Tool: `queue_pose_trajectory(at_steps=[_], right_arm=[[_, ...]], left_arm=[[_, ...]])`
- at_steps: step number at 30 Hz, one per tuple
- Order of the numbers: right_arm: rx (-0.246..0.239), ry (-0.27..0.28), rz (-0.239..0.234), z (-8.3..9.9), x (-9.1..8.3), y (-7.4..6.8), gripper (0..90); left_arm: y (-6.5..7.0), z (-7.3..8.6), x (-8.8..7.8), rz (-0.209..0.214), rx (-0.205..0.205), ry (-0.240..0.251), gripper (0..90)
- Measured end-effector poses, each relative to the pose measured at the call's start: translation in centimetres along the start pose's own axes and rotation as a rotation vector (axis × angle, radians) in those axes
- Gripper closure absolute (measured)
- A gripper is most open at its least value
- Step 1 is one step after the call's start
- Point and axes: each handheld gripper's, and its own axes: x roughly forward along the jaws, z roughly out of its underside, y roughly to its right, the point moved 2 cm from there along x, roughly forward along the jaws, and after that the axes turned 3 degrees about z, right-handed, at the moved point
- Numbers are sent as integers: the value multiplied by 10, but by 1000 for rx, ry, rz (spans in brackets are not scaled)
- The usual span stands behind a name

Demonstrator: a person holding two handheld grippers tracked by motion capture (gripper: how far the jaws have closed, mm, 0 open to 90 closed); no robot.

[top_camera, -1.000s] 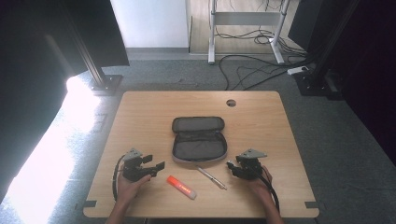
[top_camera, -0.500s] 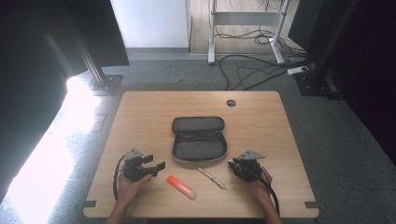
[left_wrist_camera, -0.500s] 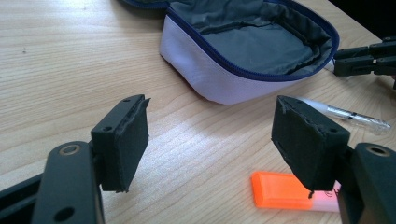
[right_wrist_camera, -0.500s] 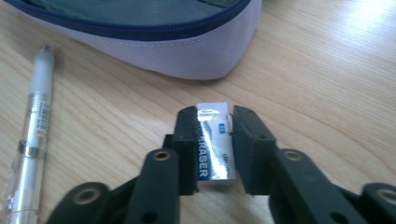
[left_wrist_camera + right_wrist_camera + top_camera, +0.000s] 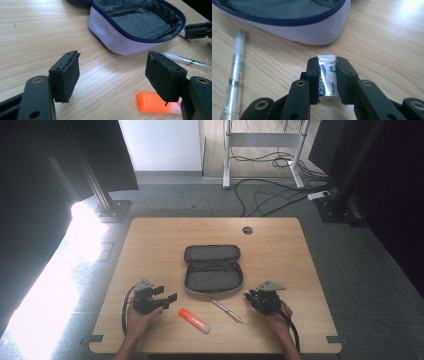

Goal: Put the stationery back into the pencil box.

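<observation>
An open grey pencil case (image 5: 212,275) with a blue zip lies mid-table, its white side (image 5: 299,27) close ahead of my right gripper (image 5: 326,62). That gripper's jaws have just been closing and now press on a small white eraser (image 5: 327,80) resting on the wood. In the high view the right gripper (image 5: 248,295) sits by the case's right front corner. My left gripper (image 5: 115,72) stands open, nothing between its pads, left of the case (image 5: 140,22). An orange marker (image 5: 152,102) lies by its right jaw. A clear pen (image 5: 237,72) lies in front of the case.
The wooden table (image 5: 150,240) has a round cable hole (image 5: 247,230) at its far side. On the floor behind it run cables (image 5: 270,195), with dark stands and frame legs around. The marker (image 5: 195,320) and pen (image 5: 226,310) lie between the two hands.
The right gripper's jaws have drawn together at the case's right front corner. Both hands have stayed where they were, and the left gripper looks the same.
</observation>
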Motion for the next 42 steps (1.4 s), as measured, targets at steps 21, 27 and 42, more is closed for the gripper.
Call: queue_pose_trajectory(at_steps=[21, 27, 42], right_arm=[[32, 123, -21, -19, -28, 3, 727], [41, 165, -44, -34, -33, 2, 727], [39, 176, -52, -52, -24, -2, 727]], left_arm=[[3, 1, 4, 4, 14, -19, 280], [2, 4, 3, 8, 4, -22, 281], [4, 6, 3, 9, 4, -26, 281]])
